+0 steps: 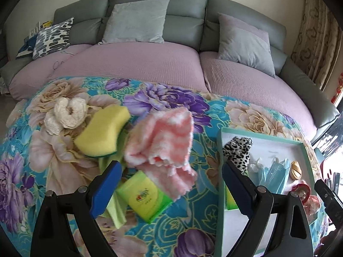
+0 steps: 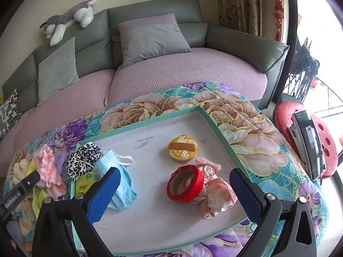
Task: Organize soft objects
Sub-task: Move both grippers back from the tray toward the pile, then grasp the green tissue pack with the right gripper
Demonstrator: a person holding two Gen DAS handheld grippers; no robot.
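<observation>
Left hand-held gripper (image 1: 171, 184): jaws spread wide, grasping nothing, poised above the loose pile on the floral tablecloth (image 1: 246, 111). Nearest beneath it, a green-and-yellow soft tissue packet (image 1: 145, 197) resting on a lime-green cloth (image 1: 115, 212). Draped partly over the packet, a fluffy pink-and-white striped cloth (image 1: 163, 143). Beyond, a yellow sponge with green scouring base (image 1: 103, 132); farthest, a cream crocheted lace bundle (image 1: 66, 115).

Right hand-held gripper (image 2: 173, 186): jaws likewise spread, empty, hovering over the shallow white tray with teal rim (image 2: 139, 122). Tray contents, near to far: red tape roll (image 2: 185, 183) touching a pale pink satin pouch (image 2: 216, 194); light-blue face mask (image 2: 120, 184); leopard-print fabric scrunchie (image 2: 82, 159); round gold-coloured tin (image 2: 182, 150).

Step in hand, as judged: selecting the next soft item from the pile for transfer to the tray. The pink cloth looks the likeliest pick; the next move calls for lowering and closing on a raised fold without dragging the packet along.

View differences: only the left view shows the sponge and lace bundle clearly; only the right view shows the whole tray floor and its free space.
</observation>
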